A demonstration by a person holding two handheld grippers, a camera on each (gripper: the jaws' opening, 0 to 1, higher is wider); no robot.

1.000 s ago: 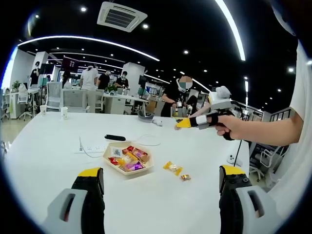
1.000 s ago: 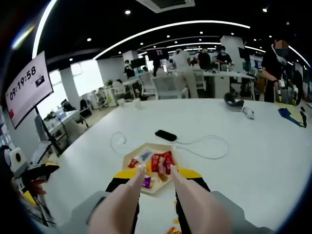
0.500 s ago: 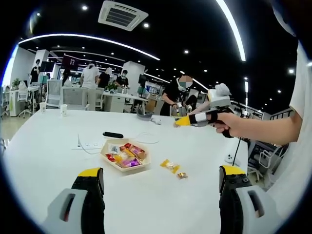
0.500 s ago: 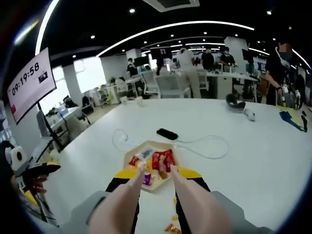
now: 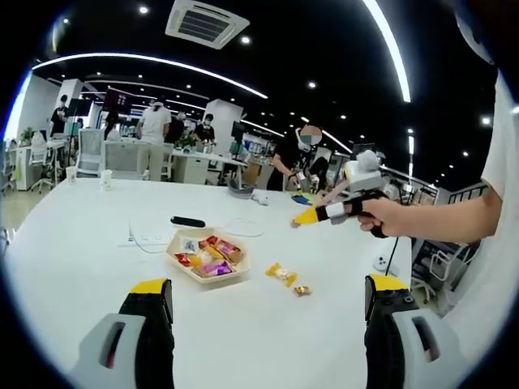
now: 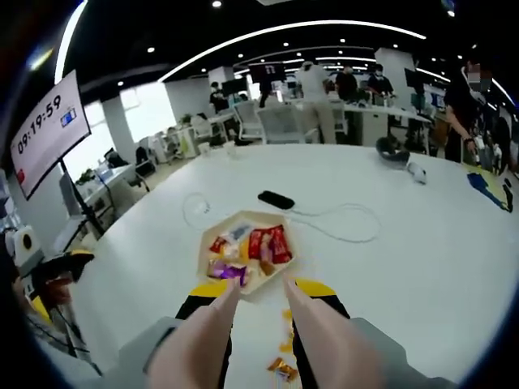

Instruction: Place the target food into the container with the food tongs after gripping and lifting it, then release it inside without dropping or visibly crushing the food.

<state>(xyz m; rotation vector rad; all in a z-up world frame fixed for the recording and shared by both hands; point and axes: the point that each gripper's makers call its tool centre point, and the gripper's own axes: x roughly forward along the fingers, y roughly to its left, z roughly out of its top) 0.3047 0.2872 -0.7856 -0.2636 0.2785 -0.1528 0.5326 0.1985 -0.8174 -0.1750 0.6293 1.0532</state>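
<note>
Left gripper [image 5: 263, 304] hangs over the white table [image 5: 73, 259] with jaws wide apart, nothing in them. Snack-filled tray [image 5: 208, 258] sits mid-table, two loose wrapped candies [image 5: 282, 275] just right of it. Right gripper [image 6: 255, 296] grips pink tongs [image 6: 243, 332], tips slightly apart above the tray's near edge.

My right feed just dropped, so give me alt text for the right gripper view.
Food tongs held in the right gripper reach over a white table, tips just short of a hexagonal tray of wrapped snacks. More wrapped candies lie loose on the table between the tong arms, and a black phone with a white cable lies beyond the tray.
</note>
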